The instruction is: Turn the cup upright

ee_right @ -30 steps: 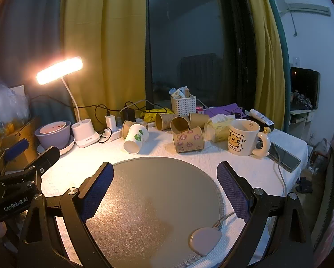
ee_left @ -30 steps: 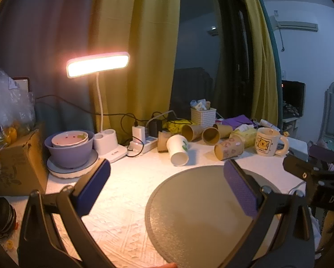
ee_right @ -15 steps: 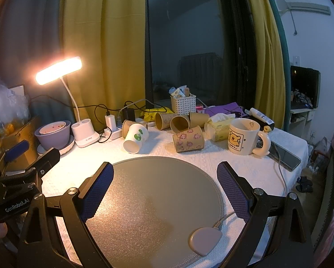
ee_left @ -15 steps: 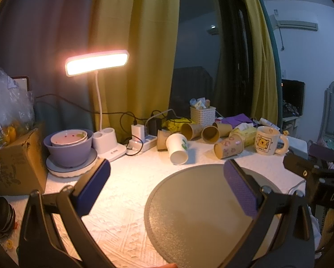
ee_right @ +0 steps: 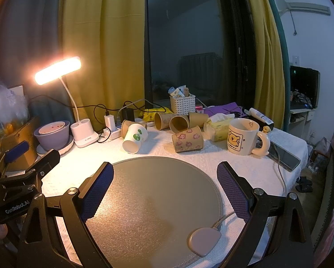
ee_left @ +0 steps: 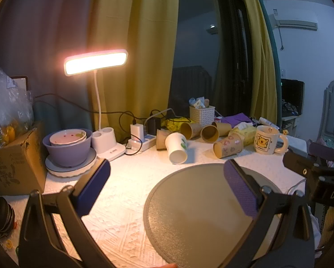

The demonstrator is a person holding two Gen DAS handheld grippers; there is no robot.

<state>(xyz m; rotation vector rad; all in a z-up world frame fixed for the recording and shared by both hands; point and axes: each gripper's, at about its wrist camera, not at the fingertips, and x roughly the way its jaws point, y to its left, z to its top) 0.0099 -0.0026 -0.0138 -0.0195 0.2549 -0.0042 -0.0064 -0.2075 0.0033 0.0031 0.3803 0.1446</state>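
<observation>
Several paper cups lie on their sides at the back of the white table. A white cup with green leaves (ee_left: 176, 147) (ee_right: 134, 137) lies with its mouth toward me. A brown cup with pink flowers (ee_left: 228, 148) (ee_right: 187, 139) lies beside it. Plain brown cups (ee_left: 209, 132) (ee_right: 179, 122) lie behind. My left gripper (ee_left: 167, 189) is open and empty above the table's front. My right gripper (ee_right: 164, 192) is open and empty over the round grey mat (ee_right: 153, 201).
A bear mug (ee_right: 245, 136) stands upright at the right, with a phone (ee_right: 284, 155) beside it. A lit desk lamp (ee_left: 95, 62), a purple bowl (ee_left: 67, 148), a power strip (ee_left: 142, 141), a white basket (ee_right: 182, 103) and a tissue pack (ee_right: 218, 126) crowd the back.
Both grippers drifted only slightly; the scene looks nearly the same. Nothing was taken hold of or let go.
</observation>
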